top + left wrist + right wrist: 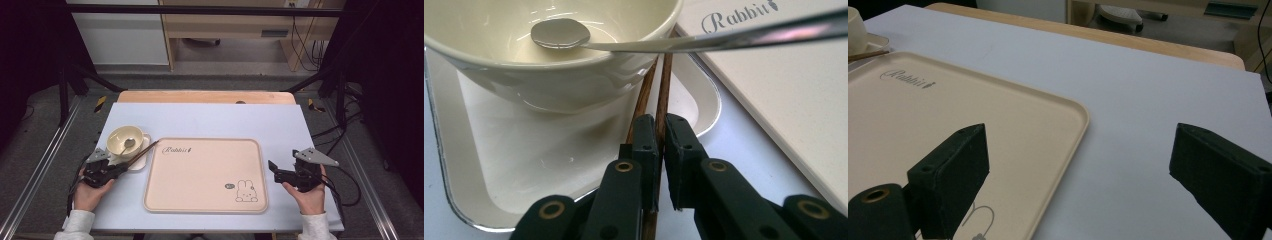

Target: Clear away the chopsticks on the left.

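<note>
Chopsticks pinched between the left gripper's closed jaws, left hand low at the table's near left, sticks running from saucer up-right toward tray, beside bowl holding spoon, right gripper spread, holding nothing.

Left tool pinched nearly closed; right tool spread wide.

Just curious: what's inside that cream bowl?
A metal spoon lies in the cream bowl, its handle sticking out over the rim. Nothing else shows; the spoon's head covers part of the bottom.
</note>
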A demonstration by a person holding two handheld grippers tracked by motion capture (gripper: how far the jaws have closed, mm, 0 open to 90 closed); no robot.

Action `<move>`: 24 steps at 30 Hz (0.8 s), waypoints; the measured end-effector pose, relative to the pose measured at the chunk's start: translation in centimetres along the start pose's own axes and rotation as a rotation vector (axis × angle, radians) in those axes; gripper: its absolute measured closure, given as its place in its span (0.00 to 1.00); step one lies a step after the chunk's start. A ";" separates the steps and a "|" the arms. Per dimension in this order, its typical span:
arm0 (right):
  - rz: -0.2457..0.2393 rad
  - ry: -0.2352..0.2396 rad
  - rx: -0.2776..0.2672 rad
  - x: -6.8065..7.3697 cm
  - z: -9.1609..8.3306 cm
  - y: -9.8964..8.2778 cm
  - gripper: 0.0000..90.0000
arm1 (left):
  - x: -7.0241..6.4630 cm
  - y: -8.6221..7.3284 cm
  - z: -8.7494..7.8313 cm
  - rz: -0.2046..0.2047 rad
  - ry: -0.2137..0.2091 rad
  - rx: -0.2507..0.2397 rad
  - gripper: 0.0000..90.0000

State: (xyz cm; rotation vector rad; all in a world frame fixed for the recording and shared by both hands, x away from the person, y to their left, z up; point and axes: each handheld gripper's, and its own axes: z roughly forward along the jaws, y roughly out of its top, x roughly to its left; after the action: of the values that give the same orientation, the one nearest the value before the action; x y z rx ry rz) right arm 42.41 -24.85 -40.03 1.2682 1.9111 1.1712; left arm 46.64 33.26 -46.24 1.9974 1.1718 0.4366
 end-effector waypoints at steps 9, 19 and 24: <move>0.003 0.001 -0.002 0.0 -0.1 0.0 0.10 | -0.2 0.0 -0.5 0.008 -0.017 -0.009 0.95; 0.003 -0.002 -0.004 -0.2 -0.3 0.1 0.09 | -0.9 0.1 -1.2 0.015 -0.008 -0.031 0.95; 0.003 -0.002 -0.006 -0.2 -0.3 0.1 0.08 | -1.6 0.1 -1.7 0.028 -0.004 -0.033 0.95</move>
State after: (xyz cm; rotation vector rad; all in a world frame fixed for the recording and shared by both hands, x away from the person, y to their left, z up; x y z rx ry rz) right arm 42.27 -25.12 -39.83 1.2690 1.9031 1.1757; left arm 44.82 32.67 -44.94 1.9876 1.1283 0.4628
